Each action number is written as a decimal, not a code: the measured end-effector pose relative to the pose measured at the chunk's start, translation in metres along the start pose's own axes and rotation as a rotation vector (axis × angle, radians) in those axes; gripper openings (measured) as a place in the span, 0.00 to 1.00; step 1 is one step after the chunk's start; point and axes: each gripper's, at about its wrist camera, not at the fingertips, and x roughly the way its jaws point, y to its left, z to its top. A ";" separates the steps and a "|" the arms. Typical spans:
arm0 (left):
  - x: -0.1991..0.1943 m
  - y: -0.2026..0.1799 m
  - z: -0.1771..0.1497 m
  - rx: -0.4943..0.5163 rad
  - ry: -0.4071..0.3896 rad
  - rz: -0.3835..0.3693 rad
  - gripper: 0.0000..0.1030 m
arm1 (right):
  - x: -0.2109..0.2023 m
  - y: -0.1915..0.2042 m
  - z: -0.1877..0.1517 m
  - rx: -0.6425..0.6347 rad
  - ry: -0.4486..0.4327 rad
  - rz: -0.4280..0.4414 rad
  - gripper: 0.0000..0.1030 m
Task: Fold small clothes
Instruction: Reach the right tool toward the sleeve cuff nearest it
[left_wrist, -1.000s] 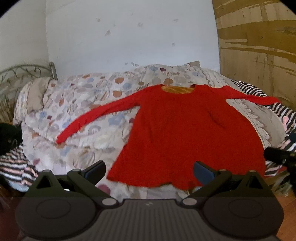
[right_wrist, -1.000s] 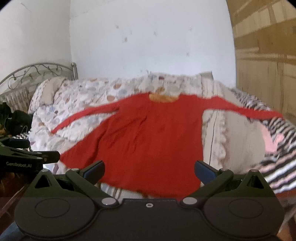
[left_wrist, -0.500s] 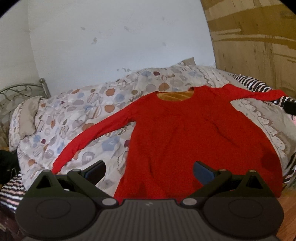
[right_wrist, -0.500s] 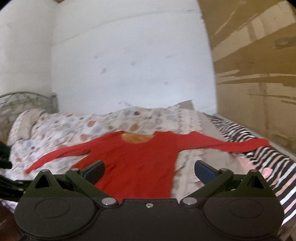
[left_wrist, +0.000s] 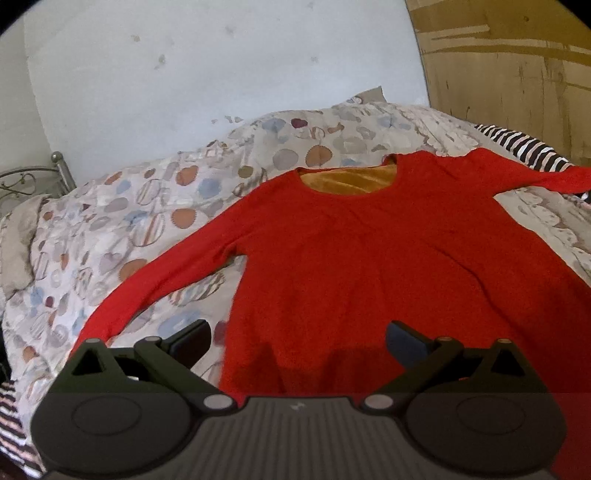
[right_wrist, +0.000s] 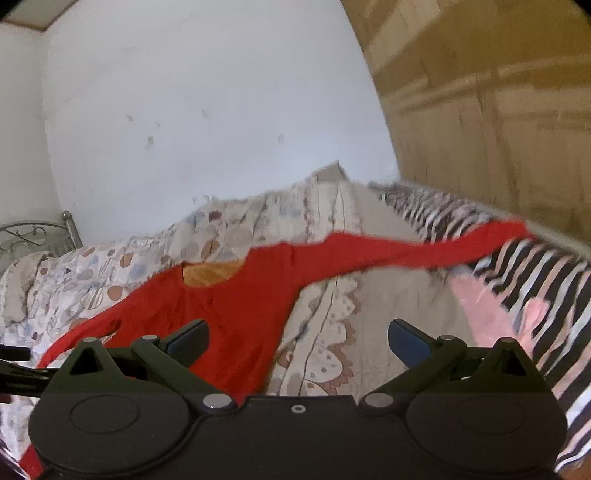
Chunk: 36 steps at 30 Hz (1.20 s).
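A red long-sleeved top (left_wrist: 369, 258) with an orange lining at the neck lies flat, front up, on the patterned quilt, both sleeves spread out. My left gripper (left_wrist: 297, 341) is open and empty, hovering above the top's lower hem. The top also shows in the right wrist view (right_wrist: 236, 306), with its right sleeve (right_wrist: 406, 251) stretched towards the striped blanket. My right gripper (right_wrist: 297, 341) is open and empty above the quilt, beside the top's right side.
The quilt (left_wrist: 129, 221) with round prints covers the bed. A black-and-white striped blanket (right_wrist: 535, 295) lies along the right side by the wooden wall (right_wrist: 498, 110). A metal bedstead (left_wrist: 33, 177) stands at the far left. A white wall is behind.
Both grippers have moved forward over the bed. The left came closer above the top's hem. The right swung to the right, towards the right sleeve and the striped blanket.
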 end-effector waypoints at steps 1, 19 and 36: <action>0.007 -0.002 0.003 0.001 0.003 -0.007 1.00 | 0.007 -0.004 0.001 0.001 0.012 -0.010 1.00; 0.084 -0.024 -0.012 -0.078 0.089 -0.102 0.99 | 0.072 -0.057 0.008 0.030 0.080 -0.160 1.00; 0.087 -0.024 -0.050 -0.168 -0.045 -0.115 1.00 | 0.157 -0.195 0.089 0.445 -0.012 -0.387 0.95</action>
